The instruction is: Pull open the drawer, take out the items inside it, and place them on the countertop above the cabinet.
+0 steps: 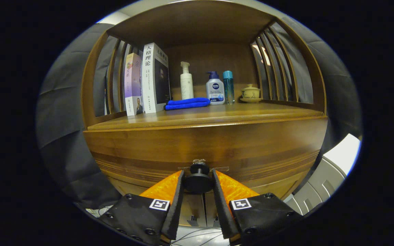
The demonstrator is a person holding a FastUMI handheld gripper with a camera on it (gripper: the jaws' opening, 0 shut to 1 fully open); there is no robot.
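The hand-held gripper [198, 177] seemingly grips the drawer knob [198, 180].

We see the drawer knob [198, 177] between the two fingers [176, 201] of the gripper [198, 176], with both seeming to touch its sides, though the contact is hard to judge. The knob sits on the drawer front [204, 147], directly below the desk [217, 114]. On the desk, two books [147, 80] stand upright at the left. Just right of them lies a folded cloth [187, 103], with a pump bottle [186, 82] behind it. Further right stand a second pump bottle [215, 88] and a slim bottle [228, 87] just beside it. A lidded cup [250, 93] sits rightmost, on a saucer near the slatted side wall [279, 68].
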